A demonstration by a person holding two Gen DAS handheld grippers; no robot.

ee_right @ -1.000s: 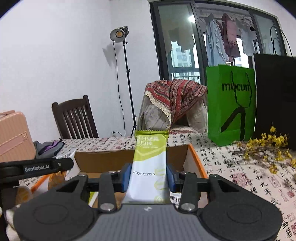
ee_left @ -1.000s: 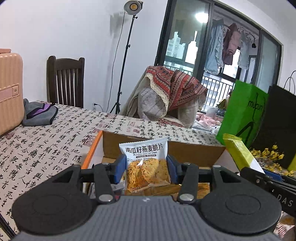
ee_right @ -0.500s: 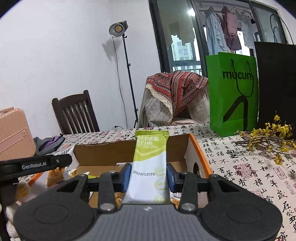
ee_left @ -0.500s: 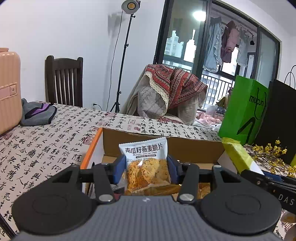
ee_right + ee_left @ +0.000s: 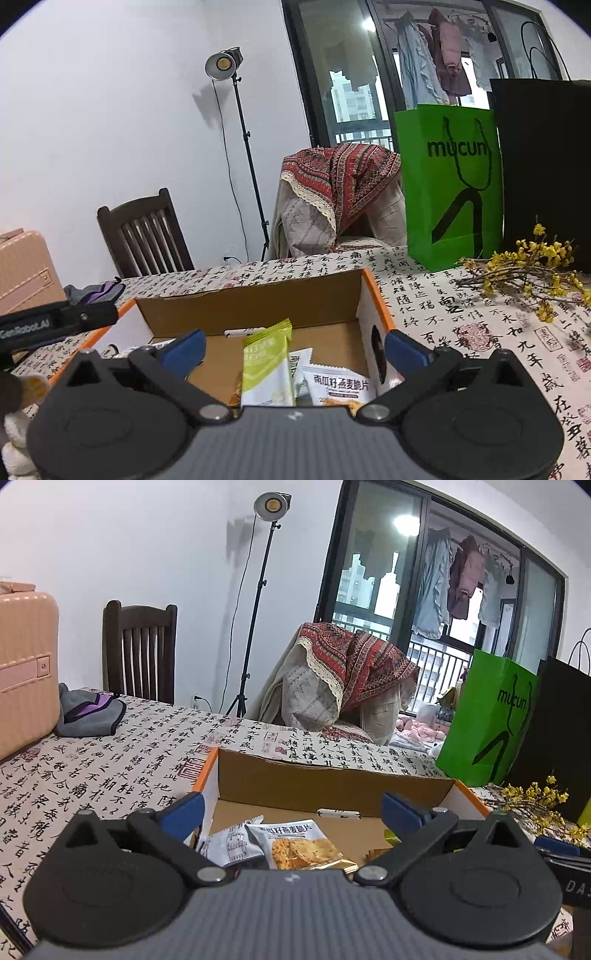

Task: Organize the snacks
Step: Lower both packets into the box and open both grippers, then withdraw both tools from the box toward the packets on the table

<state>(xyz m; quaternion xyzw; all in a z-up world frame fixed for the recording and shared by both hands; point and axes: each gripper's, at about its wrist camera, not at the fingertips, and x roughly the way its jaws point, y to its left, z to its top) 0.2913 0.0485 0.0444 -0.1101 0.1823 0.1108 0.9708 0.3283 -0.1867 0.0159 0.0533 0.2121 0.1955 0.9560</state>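
Both claws, left claw point(image 5: 291, 808) and right claw point(image 5: 293, 345), are opening wide and hold nothing; cracker packet point(image 5: 301, 843) and green bar point(image 5: 267, 363) lie in box point(image 5: 332, 782). Back out straight, don't snag packets.

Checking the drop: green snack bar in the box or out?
In. The green snack bar lies inside the cardboard box, leaning on other packets; the right gripper jaws are opening, clear of it.
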